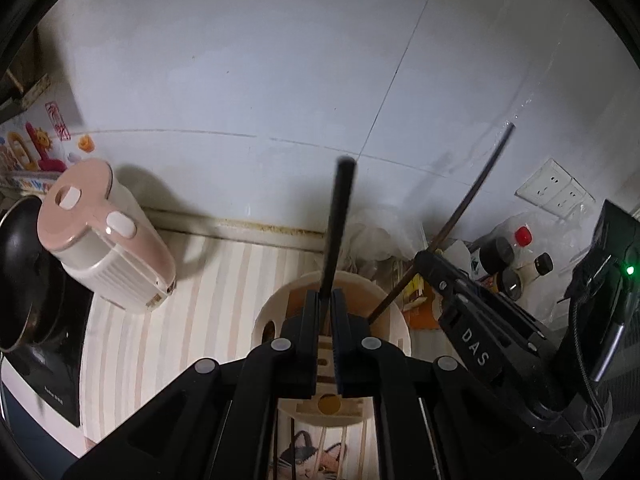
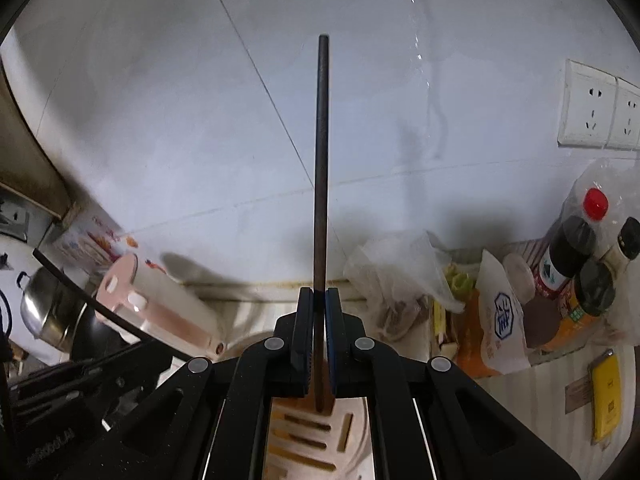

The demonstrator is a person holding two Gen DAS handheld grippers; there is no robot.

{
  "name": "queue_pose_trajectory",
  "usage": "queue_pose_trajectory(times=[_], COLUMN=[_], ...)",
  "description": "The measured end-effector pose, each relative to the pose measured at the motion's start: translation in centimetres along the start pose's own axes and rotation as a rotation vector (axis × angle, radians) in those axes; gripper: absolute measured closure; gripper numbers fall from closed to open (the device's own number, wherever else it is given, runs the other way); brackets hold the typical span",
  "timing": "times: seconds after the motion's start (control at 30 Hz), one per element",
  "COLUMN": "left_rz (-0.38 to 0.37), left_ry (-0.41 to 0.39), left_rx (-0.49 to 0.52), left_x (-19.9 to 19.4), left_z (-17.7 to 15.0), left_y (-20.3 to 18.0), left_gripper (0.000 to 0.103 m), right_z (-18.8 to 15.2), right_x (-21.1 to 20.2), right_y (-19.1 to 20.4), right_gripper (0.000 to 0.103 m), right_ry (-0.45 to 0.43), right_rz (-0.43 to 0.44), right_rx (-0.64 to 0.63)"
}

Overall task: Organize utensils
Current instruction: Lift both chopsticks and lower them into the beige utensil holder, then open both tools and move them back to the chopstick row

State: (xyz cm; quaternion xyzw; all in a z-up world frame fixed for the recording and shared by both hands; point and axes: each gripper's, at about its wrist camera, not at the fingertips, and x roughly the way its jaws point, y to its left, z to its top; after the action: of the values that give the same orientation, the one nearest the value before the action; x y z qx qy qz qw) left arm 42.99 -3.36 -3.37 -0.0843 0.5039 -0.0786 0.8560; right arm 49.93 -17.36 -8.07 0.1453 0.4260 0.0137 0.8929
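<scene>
The lower end of the dark chopstick (image 1: 338,232) is hidden between the left gripper (image 1: 325,300) and the holder (image 1: 396,316), its far tip blurred.

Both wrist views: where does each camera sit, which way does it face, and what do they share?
Left wrist view: on the left gripper, facing down over the utensil holder toward the tiled wall; its fingers clamp a dark chopstick; the right gripper shows alongside.
Right wrist view: on the right gripper, facing the same wall; its fingers clamp a chopstick.
Shared: pink kettle, wall sockets, red-capped bottle.
</scene>
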Motion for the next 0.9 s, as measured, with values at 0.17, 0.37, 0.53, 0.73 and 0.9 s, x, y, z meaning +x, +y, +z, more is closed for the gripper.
queue_pose_trajectory(times=[0.17,0.37,0.53,0.73,0.9], left_rz=[0.036,0.112,0.190,0.257,0.301], left_ry=[-0.064,-0.185,-0.204,-0.147,-0.038], left_rx=[0.011,0.002,-0.009,0.017,0.013], left_x=[-2.9,-6.7,-7.1,-4.9,-0.1], left_z=[0.1,-1.2,-4.1,-9.0,-13.8], left_y=[0.2,1.5,3.3,4.6,5.9], left_gripper=[0.071,0.019,0.000,0.000,0.000], right_z=[-0.4,-1.3,-3.3,-7.2,-11.6], right_x=[-1.0,-5.9,-9.7,-12.3,-10.7], right_y=[-0.3,-1.1,-1.9,-3.8,-5.3], right_gripper=[0.079,0.052,0.037,0.015,0.016], right_ry=[0.066,0.031,-0.001,-0.051,0.040], right_rz=[0.029,0.020,-0.049,-0.102,-0.152], right_rx=[0.000,0.026,0.054,0.109,0.111])
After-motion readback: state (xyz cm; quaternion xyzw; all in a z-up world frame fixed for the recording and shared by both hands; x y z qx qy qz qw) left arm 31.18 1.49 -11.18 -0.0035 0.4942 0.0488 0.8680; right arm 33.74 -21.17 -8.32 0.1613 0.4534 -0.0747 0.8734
